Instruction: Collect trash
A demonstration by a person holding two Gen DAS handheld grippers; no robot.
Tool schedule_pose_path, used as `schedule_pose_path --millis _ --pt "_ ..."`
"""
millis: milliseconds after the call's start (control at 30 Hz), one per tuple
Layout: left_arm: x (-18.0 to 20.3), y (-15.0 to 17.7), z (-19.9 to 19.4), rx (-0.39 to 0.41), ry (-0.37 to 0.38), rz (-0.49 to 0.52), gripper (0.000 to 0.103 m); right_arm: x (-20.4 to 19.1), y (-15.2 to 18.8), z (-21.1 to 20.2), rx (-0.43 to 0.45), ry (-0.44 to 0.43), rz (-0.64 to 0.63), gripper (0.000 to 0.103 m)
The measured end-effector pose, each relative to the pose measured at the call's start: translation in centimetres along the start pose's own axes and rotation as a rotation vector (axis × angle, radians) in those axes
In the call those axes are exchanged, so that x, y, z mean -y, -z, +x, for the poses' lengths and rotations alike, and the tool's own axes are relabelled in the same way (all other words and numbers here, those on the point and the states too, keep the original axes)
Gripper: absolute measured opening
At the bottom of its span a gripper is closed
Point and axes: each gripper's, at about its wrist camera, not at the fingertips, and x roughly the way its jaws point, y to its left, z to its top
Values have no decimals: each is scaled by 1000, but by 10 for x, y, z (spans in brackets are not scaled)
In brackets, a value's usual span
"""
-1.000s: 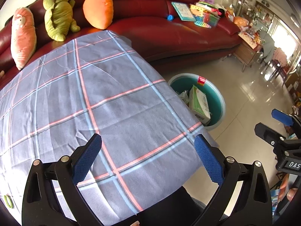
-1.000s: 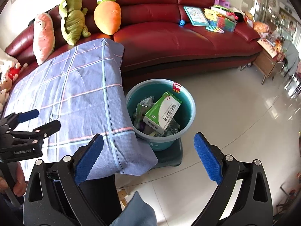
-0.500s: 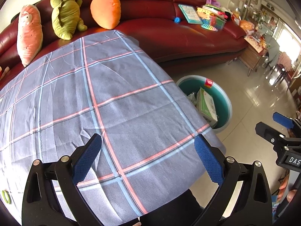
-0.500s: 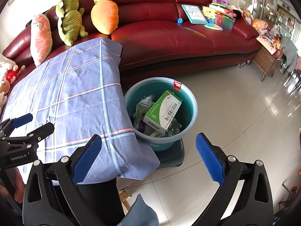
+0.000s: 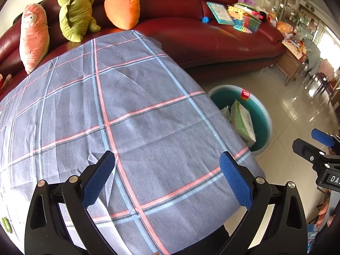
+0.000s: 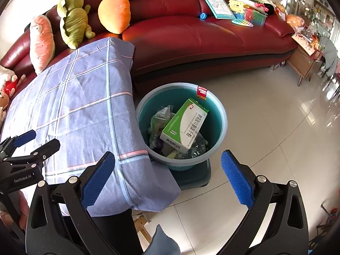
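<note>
Right wrist view shows the teal bin (image 6: 221, 119) standing on the floor in the middle of the frame, just beside the cloth-covered table (image 6: 70, 110) at left, with the right hand-held gripper (image 6: 167, 176) hanging above it, jaws wide apart and nothing between them. Inside the bin a green-and-white box (image 6: 184, 125) leans on its side on top of crumpled clear wrappers (image 6: 159, 121), some greenish; a red sticker (image 6: 201, 92) sits on the far rim. The bin looks roughly half full.

In the left wrist view the left hand-held gripper (image 5: 167, 178) is also spread wide and empty, held over the plaid cloth (image 5: 127, 116), which fills the centre and left of the frame. No loose trash shows on the cloth here; only a small green ring-shaped thing (image 5: 5, 224) peeks in at the lower left edge, too cut off to identify.

The collecting looks finished or close to it. To do the present step well, I would sweep both cameras across the cloth and the floor beside the bin for stray pieces before stopping. If the green thing is trash, the left gripper is the nearer one: approach it low, close on it fully, and release only once above the bin opening at the right of its frame.
</note>
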Motion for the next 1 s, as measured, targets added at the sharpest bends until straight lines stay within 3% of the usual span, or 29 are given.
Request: schedule_pose_path --millis 533,767,1000 --pt "-2 -6 19 -20 1 -8 99 4 -8 17 -19 4 4 96" --pt "2 -7 24 6 16 10 99 5 -11 25 -28 3 13 96" --pt "5 -9 31 14 -21 13 99 8 -14 34 -42 17 17 96"
